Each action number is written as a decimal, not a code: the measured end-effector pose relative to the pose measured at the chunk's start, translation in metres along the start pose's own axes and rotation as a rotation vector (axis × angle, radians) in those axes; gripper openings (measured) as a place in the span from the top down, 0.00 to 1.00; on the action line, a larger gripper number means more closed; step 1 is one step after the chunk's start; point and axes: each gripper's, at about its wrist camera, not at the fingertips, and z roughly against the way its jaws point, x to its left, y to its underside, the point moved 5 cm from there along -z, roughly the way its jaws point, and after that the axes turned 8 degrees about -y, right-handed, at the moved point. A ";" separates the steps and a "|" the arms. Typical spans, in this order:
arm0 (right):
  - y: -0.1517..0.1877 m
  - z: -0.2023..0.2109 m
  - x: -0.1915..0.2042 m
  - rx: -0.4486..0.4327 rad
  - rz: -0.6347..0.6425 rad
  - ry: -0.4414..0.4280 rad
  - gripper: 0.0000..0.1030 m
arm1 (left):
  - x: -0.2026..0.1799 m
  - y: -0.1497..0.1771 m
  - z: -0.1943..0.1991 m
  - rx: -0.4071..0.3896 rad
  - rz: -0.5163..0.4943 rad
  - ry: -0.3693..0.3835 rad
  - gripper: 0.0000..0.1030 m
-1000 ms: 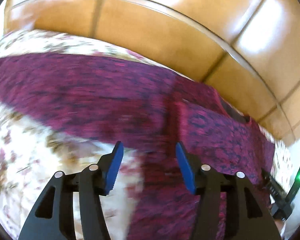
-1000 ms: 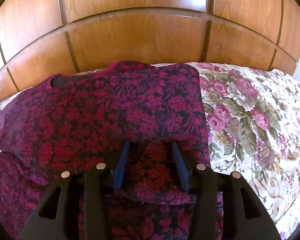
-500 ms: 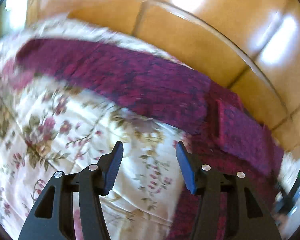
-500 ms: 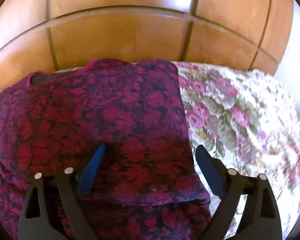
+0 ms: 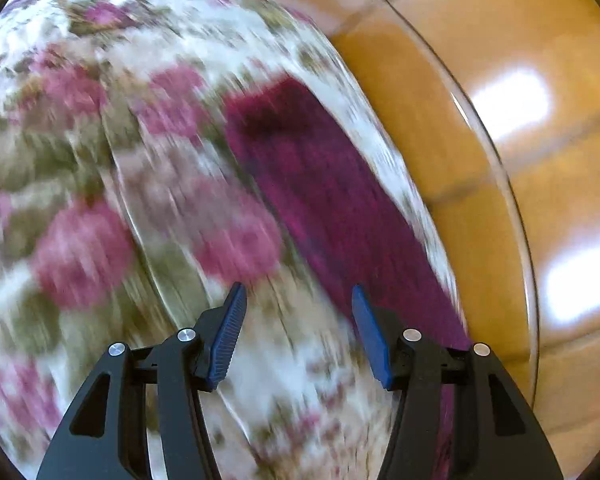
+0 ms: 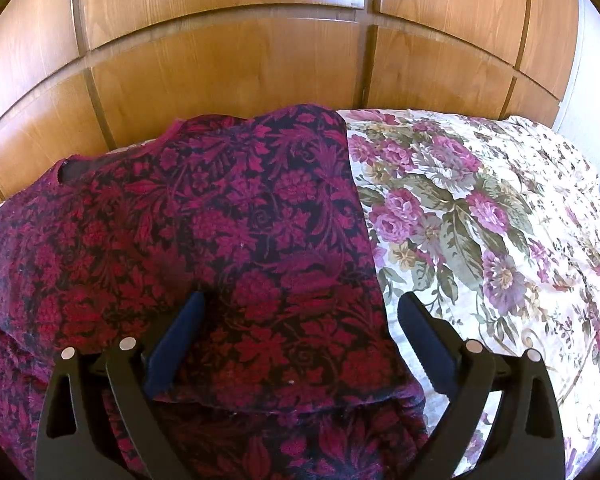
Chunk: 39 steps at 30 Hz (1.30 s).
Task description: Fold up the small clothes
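While the maroon floral top [image 6: 228, 240] lay spread on the floral bedspread [image 6: 480, 220] up against the wooden headboard [image 6: 240, 64], both my grippers were empty. My right gripper [image 6: 300, 320] hung over the top's right side, jaws wide, nothing between them; a flap there was already folded in, its straight edge running down beside bare bedspread, neckline [image 6: 80, 168] at far left of that view. My left gripper [image 5: 298, 320] was over the bedspread with jaws moderately apart, also holding nothing. That view was heavily motion-blurred, so detail is poor, but a long strip of the same maroon fabric, likely the left sleeve [image 5: 324, 200], stretched away ahead and to the right of the fingers, near the headboard. Step in hand, by my read: right side fold done, left side not yet folded. Next move probably called for my left gripper to reach the far end of that sleeve, pinch the edge cleanly without catching the bedspread underneath, and carry it in over the body. Right gripper could press the folded flap so it didn't slide. Cuff position too blurred to confirm.
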 end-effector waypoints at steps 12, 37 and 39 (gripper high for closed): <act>0.000 0.001 0.003 0.000 0.009 0.021 0.04 | 0.007 -0.062 -0.026 0.017 0.053 -0.030 0.89; 0.000 -0.004 -0.007 0.005 -0.028 -0.019 0.03 | -0.033 0.023 -0.001 0.009 0.000 0.025 0.46; 0.000 -0.004 -0.008 0.005 -0.026 -0.015 0.03 | -0.012 0.006 -0.009 0.009 0.082 -0.002 0.46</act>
